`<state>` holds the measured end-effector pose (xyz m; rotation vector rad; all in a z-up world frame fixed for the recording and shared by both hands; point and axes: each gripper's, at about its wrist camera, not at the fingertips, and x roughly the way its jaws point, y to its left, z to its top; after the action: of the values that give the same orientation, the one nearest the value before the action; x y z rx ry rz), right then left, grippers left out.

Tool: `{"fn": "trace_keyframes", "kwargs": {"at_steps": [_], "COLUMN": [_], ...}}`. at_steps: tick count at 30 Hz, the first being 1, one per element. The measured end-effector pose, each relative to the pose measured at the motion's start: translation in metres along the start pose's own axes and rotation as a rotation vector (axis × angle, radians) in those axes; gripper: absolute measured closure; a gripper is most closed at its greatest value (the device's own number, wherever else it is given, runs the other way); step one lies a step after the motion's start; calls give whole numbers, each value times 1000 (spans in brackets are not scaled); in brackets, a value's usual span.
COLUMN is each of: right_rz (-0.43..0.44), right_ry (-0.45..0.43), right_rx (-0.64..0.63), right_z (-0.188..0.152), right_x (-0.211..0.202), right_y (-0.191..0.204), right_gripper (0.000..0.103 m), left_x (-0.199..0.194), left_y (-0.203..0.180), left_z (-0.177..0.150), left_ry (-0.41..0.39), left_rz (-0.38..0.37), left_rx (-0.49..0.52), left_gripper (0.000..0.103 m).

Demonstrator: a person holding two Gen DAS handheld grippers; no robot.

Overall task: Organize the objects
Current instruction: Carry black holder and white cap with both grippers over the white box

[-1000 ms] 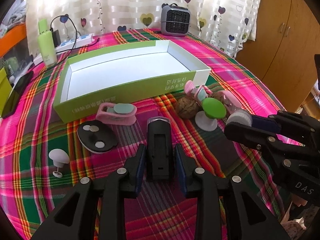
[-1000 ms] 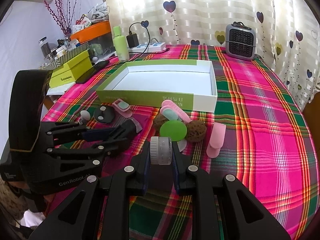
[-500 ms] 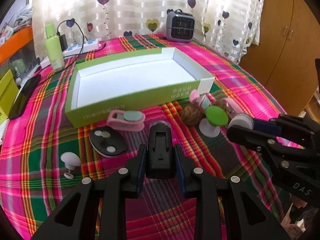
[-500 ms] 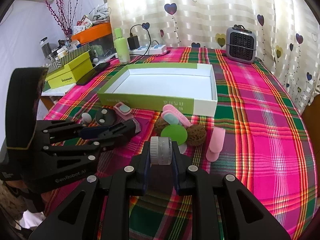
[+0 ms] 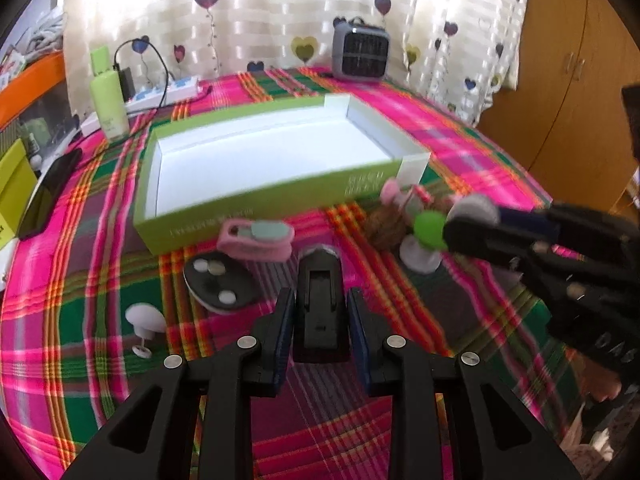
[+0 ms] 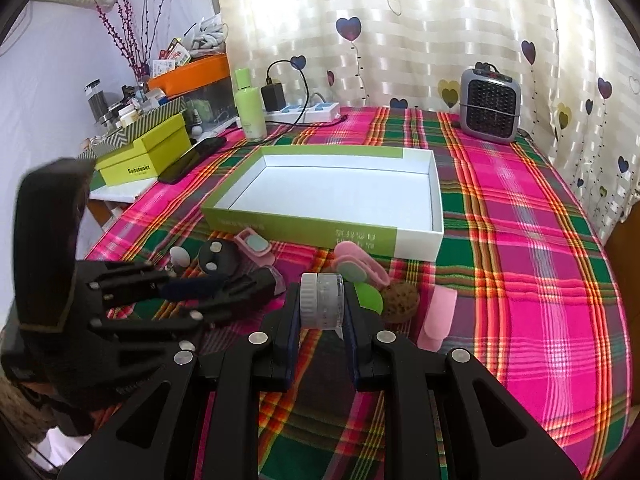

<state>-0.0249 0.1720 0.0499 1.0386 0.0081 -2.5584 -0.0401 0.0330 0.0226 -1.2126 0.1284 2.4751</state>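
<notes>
Your left gripper [image 5: 320, 322] has tightened its fingers on the black clip [image 5: 319, 300] and lifted it nearer the green box [image 5: 256, 204], so it's ready to drop in; its long axis points straight at the box. Your right gripper [image 6: 322, 320] stays clamped on the white jar [image 6: 322, 300], just short of the box

You see a tablecloth [image 6: 520, 240] with pink, green and orange checks. Your box [image 6: 304, 226] is green outside and white inside. The curtain [image 6: 400, 32] is cream with dark hearts. The bottle [image 6: 250, 108] is light green. The little heater [image 6: 490, 106] is grey. You hold a black thing [image 5: 320, 304] and a clear jar [image 6: 323, 306].
</notes>
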Motion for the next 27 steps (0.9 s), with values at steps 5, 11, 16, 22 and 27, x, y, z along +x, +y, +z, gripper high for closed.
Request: {"fn": "trace_keyframes", "kwargs": {"at_steps": [5,11,16,22,27], "right_rz": [2,4,3,1,-1], "right_ry": [9,8,15,17,16], "right_rx": [9,13,14,13,12], "right_z": [-2,-3,-3,-2,-1], "right_x": [2,3,5,6,6], "right_y": [-2,-2,-3,-3,-3], "right_gripper": [83,83,83,83,83], "left_x": [3,8,11,11,2], "left_y": [2,4,-1,2,4], "left_z": [-5,-6,-3,-2,3], "left_ry": [-8,-15,-17,-15,-34], "left_rz": [-10,-14,15,12,15], "left_rx": [-24,-55,-31,-41,-45], "left_gripper": [78,77,78,78,78]}}
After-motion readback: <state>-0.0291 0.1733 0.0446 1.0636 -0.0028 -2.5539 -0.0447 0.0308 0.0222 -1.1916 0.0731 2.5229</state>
